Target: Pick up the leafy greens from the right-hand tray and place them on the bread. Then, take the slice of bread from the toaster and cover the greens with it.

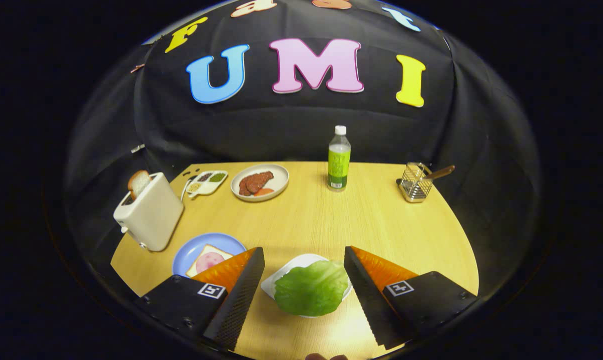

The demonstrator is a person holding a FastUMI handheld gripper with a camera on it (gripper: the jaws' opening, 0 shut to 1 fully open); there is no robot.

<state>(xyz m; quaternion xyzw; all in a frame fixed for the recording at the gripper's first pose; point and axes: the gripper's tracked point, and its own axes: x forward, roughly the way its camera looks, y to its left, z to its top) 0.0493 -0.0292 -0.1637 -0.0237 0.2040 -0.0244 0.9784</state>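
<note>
A green lettuce leaf (pixel 311 288) lies on a small white tray (pixel 287 271) on the wooden table, between my two fingers. My gripper (pixel 304 260) is open, its fingers standing wide on either side of the leaf without touching it. Just left of the left finger, a blue plate (pixel 207 245) holds a slice of bread (pixel 207 261) topped with a round pink slice of meat; the finger hides part of it. Farther left stands a white toaster (pixel 150 212) with a slice of bread (pixel 138 182) sticking up from its slot.
Beyond the fingers, a white plate of meat (pixel 259 182) and a small divided condiment dish (pixel 207 182) sit at the back left. A green-labelled bottle (pixel 339 159) stands at the back centre, a wire holder with a wooden-handled utensil (pixel 416 182) at the back right.
</note>
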